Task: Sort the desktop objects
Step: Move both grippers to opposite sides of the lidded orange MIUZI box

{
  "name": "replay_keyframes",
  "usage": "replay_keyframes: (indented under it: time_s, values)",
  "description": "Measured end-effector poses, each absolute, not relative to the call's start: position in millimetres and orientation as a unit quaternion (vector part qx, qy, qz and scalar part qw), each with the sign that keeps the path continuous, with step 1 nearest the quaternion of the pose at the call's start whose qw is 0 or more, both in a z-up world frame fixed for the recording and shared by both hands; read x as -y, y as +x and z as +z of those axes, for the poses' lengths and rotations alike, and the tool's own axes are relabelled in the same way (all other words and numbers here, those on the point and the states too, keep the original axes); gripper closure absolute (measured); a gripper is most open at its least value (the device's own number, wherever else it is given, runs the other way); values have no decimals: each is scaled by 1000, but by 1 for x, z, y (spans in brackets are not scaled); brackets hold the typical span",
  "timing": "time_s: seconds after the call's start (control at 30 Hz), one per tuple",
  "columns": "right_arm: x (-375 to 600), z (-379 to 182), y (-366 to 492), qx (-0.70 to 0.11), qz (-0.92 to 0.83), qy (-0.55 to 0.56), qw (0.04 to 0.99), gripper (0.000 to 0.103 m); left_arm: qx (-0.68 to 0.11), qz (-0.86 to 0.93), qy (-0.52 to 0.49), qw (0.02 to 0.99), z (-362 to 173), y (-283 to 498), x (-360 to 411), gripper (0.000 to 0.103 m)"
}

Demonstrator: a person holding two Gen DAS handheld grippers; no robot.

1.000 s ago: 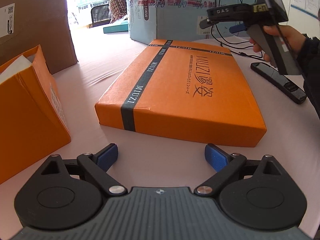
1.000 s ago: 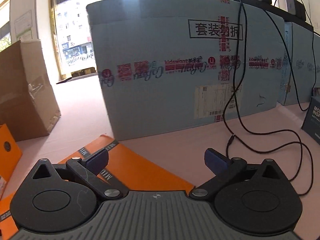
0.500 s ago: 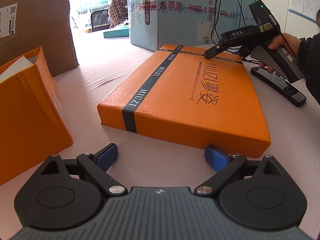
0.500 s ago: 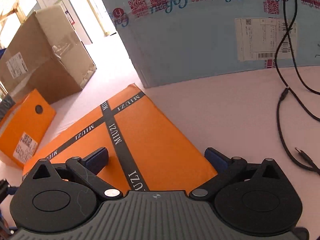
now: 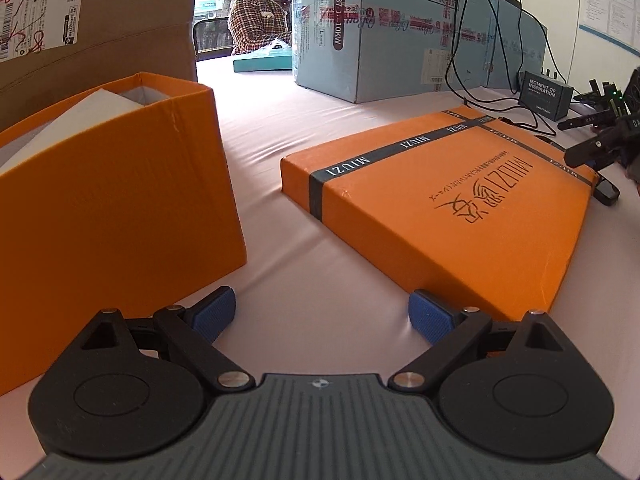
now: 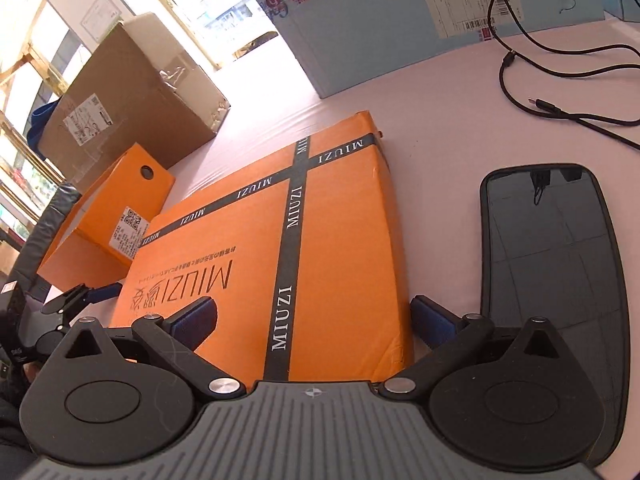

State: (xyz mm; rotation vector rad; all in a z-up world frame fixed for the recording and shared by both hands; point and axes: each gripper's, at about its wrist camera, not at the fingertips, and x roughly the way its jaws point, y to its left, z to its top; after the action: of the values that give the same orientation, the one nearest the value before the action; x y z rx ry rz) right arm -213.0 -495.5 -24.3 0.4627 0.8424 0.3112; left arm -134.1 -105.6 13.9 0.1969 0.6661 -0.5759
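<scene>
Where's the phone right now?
In the right wrist view the phone lies flat on the table, just right of the flat orange box and beside the right gripper, with the black cable beyond it.

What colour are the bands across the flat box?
Dark grey with white lettering, on the orange flat box; clearest from the right wrist.

Ahead of you on the tabletop (image 5: 272,128) lies the flat lid (image 5: 460,196). To its left stands the open box (image 5: 120,200); to its right lies the phone (image 6: 552,264). Behind the lid stands a big carton (image 5: 392,40), cables (image 6: 560,112) trailing before it. Another carton (image 6: 124,96) sits behind the open box.
</scene>
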Motion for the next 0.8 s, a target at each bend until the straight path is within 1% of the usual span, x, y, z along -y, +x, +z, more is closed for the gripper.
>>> replay_keyframes:
  time_s: [0.1, 0.17, 0.23, 0.43, 0.53, 0.67, 0.8]
  values:
    - [496, -27, -222, -384, 139, 237, 881, 0, -319, -277, 105, 900, 13, -135, 109, 9]
    - [503, -28, -213, -370, 135, 259, 882, 0, -320, -277, 102, 900, 13, -135, 108, 9]
    - [511, -26, -200, -374, 129, 271, 877, 0, -319, -277, 104, 901, 12, -135, 108, 9]
    - [514, -25, -166, -393, 134, 227, 881, 0, -318, -276, 103, 901, 12, -138, 109, 9]
    - [509, -27, -158, -418, 180, 246, 856, 0, -318, -274, 100, 902, 12, -137, 106, 9]
    - [503, -25, -170, -434, 194, 272, 836, 0, -323, -239, 86, 912, 12, -130, 98, 9]
    - [513, -27, -189, -435, 214, 350, 802, 0, -325, -219, 67, 918, 12, -123, 90, 10]
